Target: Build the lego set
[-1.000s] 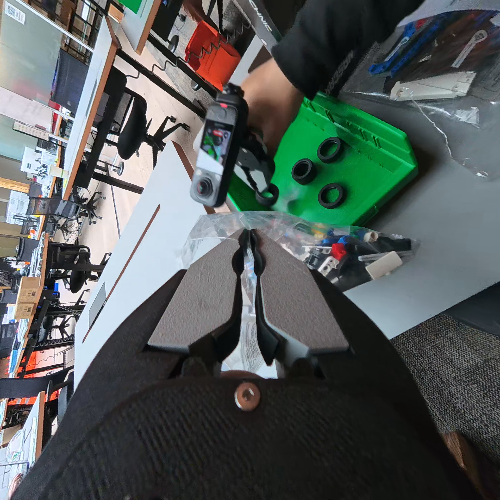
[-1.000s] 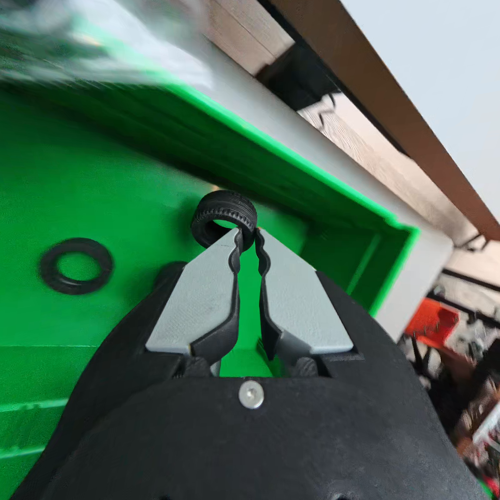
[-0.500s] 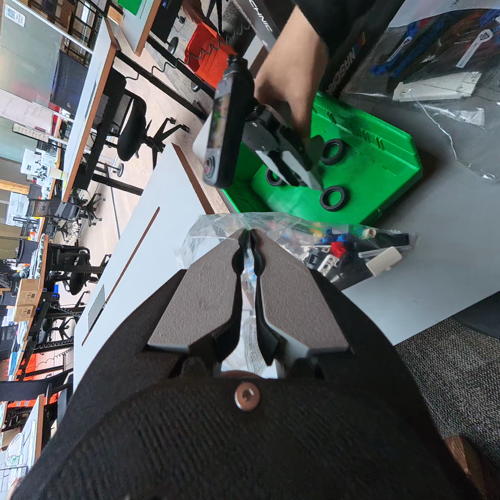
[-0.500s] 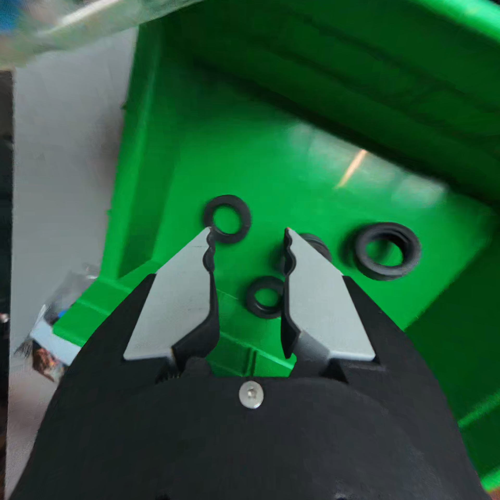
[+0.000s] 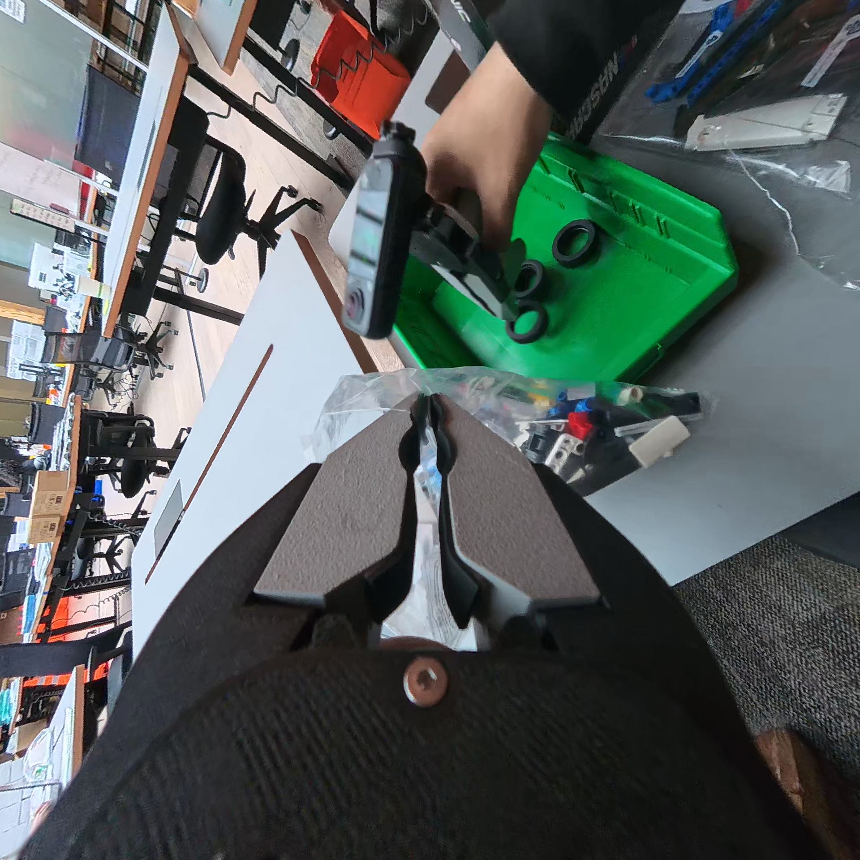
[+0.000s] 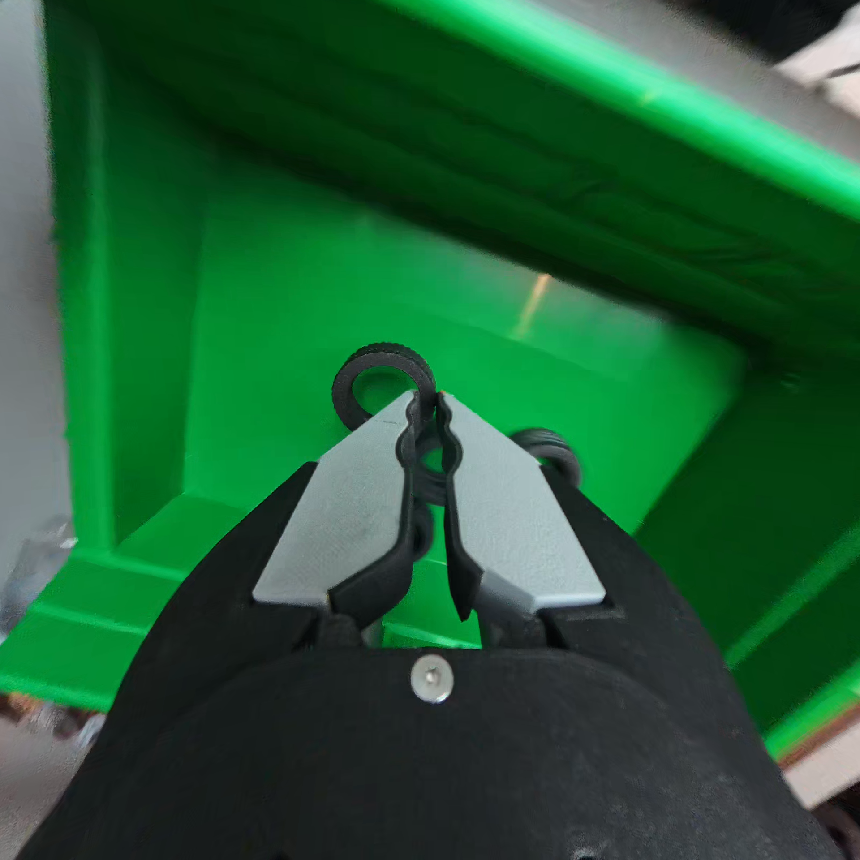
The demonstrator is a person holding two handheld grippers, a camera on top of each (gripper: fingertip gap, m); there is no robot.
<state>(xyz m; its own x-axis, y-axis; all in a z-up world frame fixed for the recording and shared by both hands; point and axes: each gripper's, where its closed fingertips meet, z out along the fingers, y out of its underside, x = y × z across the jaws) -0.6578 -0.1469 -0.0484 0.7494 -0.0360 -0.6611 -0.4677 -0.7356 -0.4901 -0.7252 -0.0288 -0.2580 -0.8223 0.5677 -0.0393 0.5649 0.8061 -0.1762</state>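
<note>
My left gripper (image 5: 426,400) is shut on the edge of a clear plastic bag (image 5: 581,428) of small mixed lego pieces, which lies on the grey table (image 5: 768,419). Behind it stands a green bin (image 5: 675,260) with black tyres (image 5: 575,243) on its floor. A hand holds my right gripper (image 5: 509,309) down inside that bin. In the right wrist view my right gripper (image 6: 426,400) is shut on the rim of a black tyre (image 6: 381,386). Two more tyres (image 6: 554,449) lie behind the fingers on the bin (image 6: 419,139) floor.
A second clear bag (image 5: 763,93) with blue and white parts lies at the far right beside a dark box (image 5: 600,93). The table edge drops to grey carpet (image 5: 768,628) at the right. A white table (image 5: 279,372) and office chairs are at the left.
My right gripper let go of one tyre in the bin, opened, turned, and has now shut on the rim of another tyre. My left gripper has kept its hold on the bag.
</note>
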